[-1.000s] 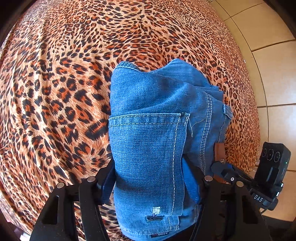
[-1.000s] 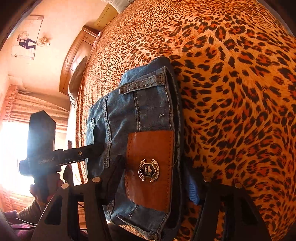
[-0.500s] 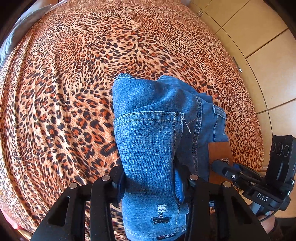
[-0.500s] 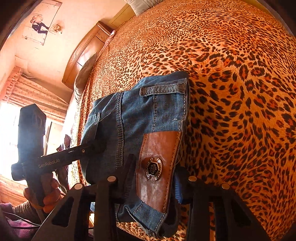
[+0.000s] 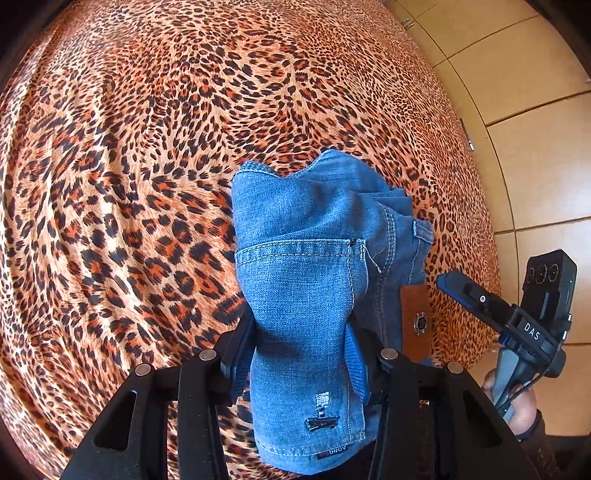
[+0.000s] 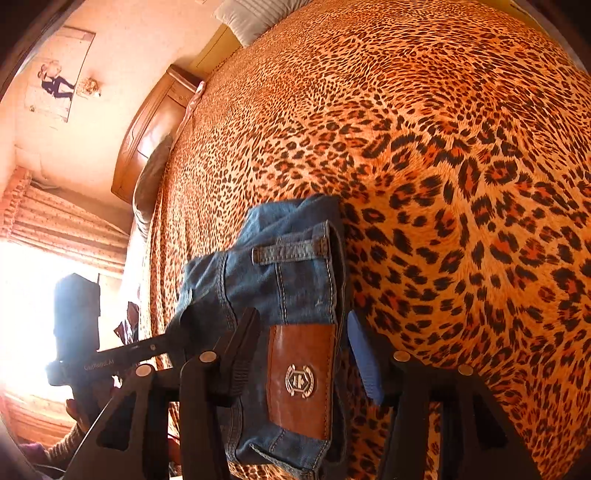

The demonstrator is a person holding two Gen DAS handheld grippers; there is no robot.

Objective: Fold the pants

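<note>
Through the left wrist camera we see our left gripper (image 5: 301, 354) closed on the jeans (image 5: 306, 280), its fingers squeezing a bunched fold of denim at the pocket end. The cloth rises from six o'clock toward the centre of the view, with a stitched pocket edge across it and a small red label (image 5: 330, 453) at the lower hem. The rest of the jeans lies crumpled on the leopard-print bedspread (image 5: 147, 147), which fills the view from seven round to one o'clock. At four o'clock a brown leather patch (image 5: 416, 325) shows on the waistband, and just beside it the other gripper (image 5: 461, 288) reaches in from the right, its handle in a hand (image 5: 517, 402) at five o'clock. Tan floor tiles (image 5: 535, 129) run along the edge from one to four o'clock.

Through the right wrist camera we see our right gripper (image 6: 303, 354) with the waistband and leather patch (image 6: 301, 380) between its fingers. The left finger presses on the denim; the blue pad (image 6: 364, 358) of the right finger stands slightly off the cloth, so the grip looks loose, and we cannot tell whether it truly holds. A belt loop (image 6: 290, 253) sits above the patch. The left gripper (image 6: 147, 347) comes in at eight o'clock, touching the jeans (image 6: 280, 284). The bedspread (image 6: 443, 166) spreads from twelve to five o'clock. A wooden headboard (image 6: 155, 129) stands at ten o'clock, a pillow (image 6: 251, 14) at twelve, and striped curtains (image 6: 55, 214) at nine.
</note>
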